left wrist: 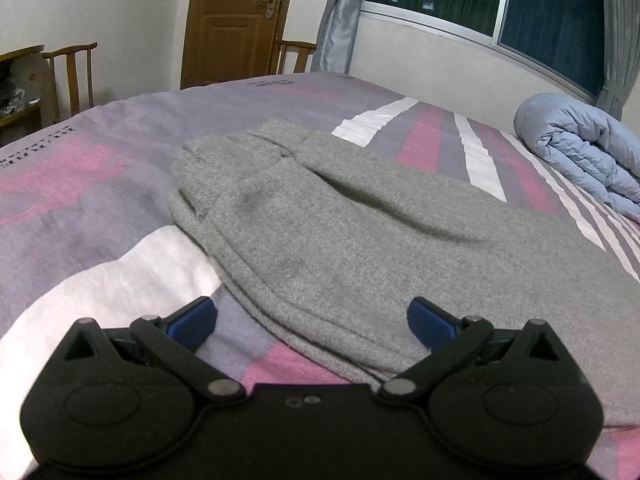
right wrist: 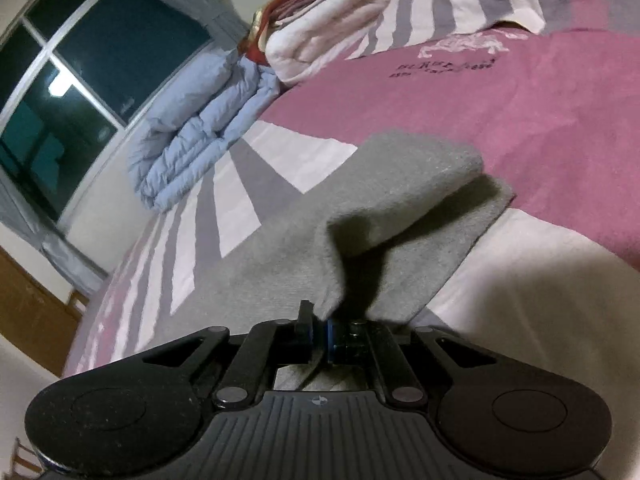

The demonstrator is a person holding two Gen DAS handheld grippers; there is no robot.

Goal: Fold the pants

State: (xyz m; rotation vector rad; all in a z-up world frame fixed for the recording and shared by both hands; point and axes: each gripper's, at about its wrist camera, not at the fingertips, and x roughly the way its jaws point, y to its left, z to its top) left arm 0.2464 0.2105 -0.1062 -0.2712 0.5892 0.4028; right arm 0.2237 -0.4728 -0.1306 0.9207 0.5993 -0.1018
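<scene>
The grey pants (left wrist: 340,224) lie flat on the bed (left wrist: 100,168), their long axis running in the left wrist view from about 5 o'clock, where the cloth is cut off by the frame edge, up toward 11 o'clock, where the narrower end bunches in soft folds; which end is waist and which is cuff I cannot tell; in the right wrist view the same pants (right wrist: 280,240) stretch from the bottom centre toward 1 o'clock, one layer lifted and curling over the layer beneath, casting a dark shadow that hides the fold's underside; the right gripper (right wrist: 318,338) is clamped tight on that lifted grey edge, the cloth pinched between its blue pads; the left gripper (left wrist: 312,322) stands wide apart with nothing between its fingers, the pants' hem lying just ahead of it; dark lettering is printed on the bedspread at 9 and 12 o'clock in the left view and at 1 o'clock in the right view, too blurred to read; a folded light-blue quilt (right wrist: 200,128) sits well apart at 10 o'clock, partly cut off in the left view.
</scene>
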